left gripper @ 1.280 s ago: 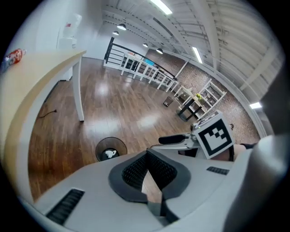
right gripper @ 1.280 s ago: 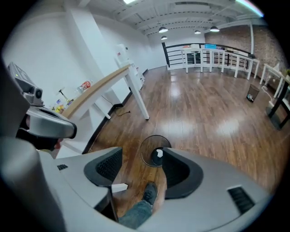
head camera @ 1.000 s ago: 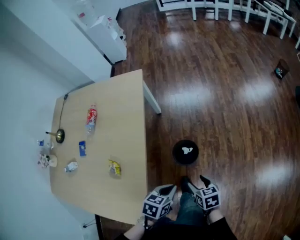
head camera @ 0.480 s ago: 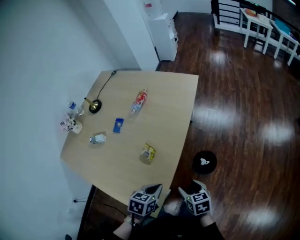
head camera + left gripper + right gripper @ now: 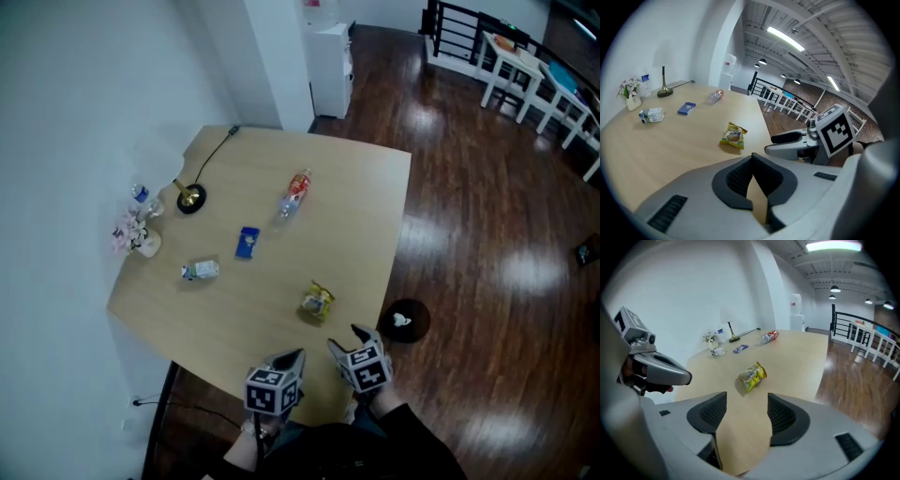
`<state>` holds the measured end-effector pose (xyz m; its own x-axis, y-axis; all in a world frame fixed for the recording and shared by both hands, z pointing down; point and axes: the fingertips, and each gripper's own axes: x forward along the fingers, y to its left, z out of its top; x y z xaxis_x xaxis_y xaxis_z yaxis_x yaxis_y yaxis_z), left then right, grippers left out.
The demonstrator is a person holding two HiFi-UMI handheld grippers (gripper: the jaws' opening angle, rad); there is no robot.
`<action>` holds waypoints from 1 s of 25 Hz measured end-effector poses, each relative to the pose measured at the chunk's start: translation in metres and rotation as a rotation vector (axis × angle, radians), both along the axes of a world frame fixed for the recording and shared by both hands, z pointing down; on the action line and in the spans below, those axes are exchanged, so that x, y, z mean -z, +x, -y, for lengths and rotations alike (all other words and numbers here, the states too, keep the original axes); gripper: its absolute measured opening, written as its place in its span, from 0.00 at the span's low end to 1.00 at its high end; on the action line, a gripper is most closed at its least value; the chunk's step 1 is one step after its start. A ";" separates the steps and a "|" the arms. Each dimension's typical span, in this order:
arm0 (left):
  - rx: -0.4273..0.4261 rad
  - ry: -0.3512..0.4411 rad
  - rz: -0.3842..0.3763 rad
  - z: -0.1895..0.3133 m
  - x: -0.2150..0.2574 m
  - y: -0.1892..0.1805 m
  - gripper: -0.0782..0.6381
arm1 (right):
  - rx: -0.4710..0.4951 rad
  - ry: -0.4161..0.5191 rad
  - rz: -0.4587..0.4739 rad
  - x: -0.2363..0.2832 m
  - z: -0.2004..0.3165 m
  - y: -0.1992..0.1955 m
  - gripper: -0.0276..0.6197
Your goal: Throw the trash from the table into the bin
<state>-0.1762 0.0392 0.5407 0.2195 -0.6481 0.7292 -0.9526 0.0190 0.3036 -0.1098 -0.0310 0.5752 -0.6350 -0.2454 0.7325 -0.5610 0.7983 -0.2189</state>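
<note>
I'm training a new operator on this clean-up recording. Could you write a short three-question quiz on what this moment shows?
1. True or false: the right gripper holds the yellow snack packet.
2. Which gripper's jaws are together, the left gripper or the right one?
3. Where does the black bin stand? A on a shelf; B on the floor; C on a chair.

Key: 1 false, its jaws stand apart with nothing between them; 2 the left gripper; 3 B.

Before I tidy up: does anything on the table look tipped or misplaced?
Yes: a plastic bottle lies on its side, a small carton seems toppled near the flowers, and a snack bag lies loose.
</note>
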 end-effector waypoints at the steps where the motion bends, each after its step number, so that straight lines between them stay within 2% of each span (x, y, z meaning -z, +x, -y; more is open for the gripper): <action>1: 0.001 0.003 -0.006 0.001 -0.001 -0.008 0.11 | -0.005 0.010 -0.007 -0.001 0.006 -0.011 0.48; 7: -0.008 0.016 -0.018 0.010 -0.006 -0.051 0.11 | -0.045 0.064 -0.050 -0.016 0.044 -0.060 0.48; 9: -0.005 0.016 -0.018 0.013 -0.008 -0.062 0.11 | -0.070 0.057 -0.061 -0.025 0.055 -0.071 0.57; 12: 0.001 0.015 -0.026 0.014 -0.012 -0.075 0.11 | -0.094 0.032 -0.100 -0.043 0.060 -0.079 0.58; 16: 0.008 0.010 -0.040 0.013 -0.016 -0.085 0.11 | -0.079 0.028 -0.139 -0.053 0.058 -0.092 0.58; 21: 0.010 0.005 -0.046 0.011 -0.022 -0.088 0.11 | -0.065 0.037 -0.171 -0.060 0.056 -0.093 0.51; 25: 0.012 0.003 -0.046 0.009 -0.024 -0.086 0.11 | -0.051 0.028 -0.166 -0.060 0.052 -0.092 0.39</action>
